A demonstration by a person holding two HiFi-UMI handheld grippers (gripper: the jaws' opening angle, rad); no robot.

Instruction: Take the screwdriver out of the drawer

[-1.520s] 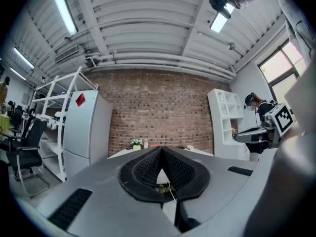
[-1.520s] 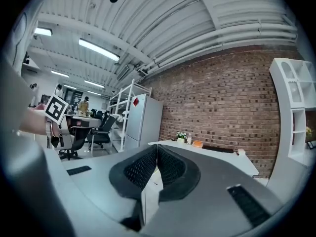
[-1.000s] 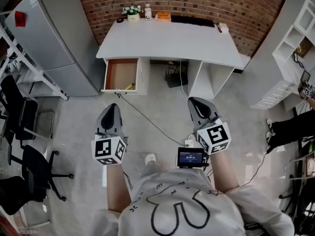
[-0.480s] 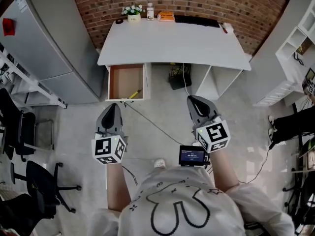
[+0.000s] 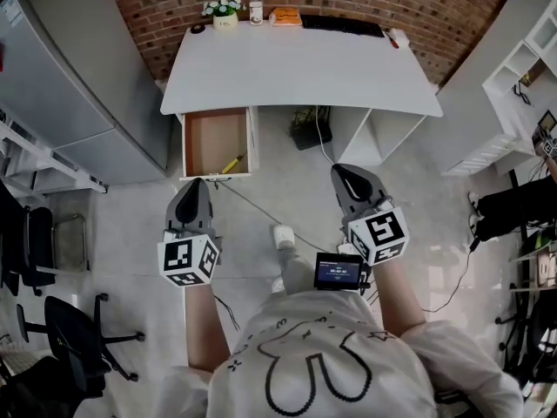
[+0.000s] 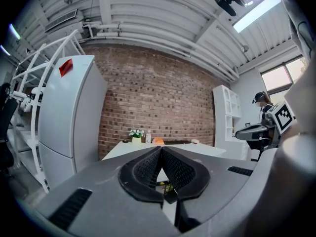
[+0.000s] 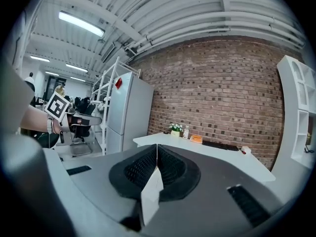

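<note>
A white desk [image 5: 305,68] stands against the brick wall, and its left drawer [image 5: 216,139] is pulled open. A yellow-handled screwdriver [image 5: 231,163] lies at the drawer's front right corner. My left gripper [image 5: 198,183] is shut with nothing in it, held just in front of the drawer's front edge and pointing at it. My right gripper [image 5: 340,171] is shut and empty too, out over the floor before the desk's right side. In the left gripper view the jaws [image 6: 162,150] meet; the right gripper view shows the same [image 7: 157,147].
A grey fridge [image 5: 52,68] stands left of the desk, with black office chairs [image 5: 74,342] behind it. White shelving [image 5: 522,77] and a seated person [image 5: 513,212] are at the right. A cable and a power strip [image 5: 285,236] lie on the floor. The desk holds a plant [image 5: 224,11], a bottle, a keyboard.
The person has stepped toward the desk, so the open drawer now lies close ahead of the left gripper. Both grippers moved forward with the body and stayed shut.
</note>
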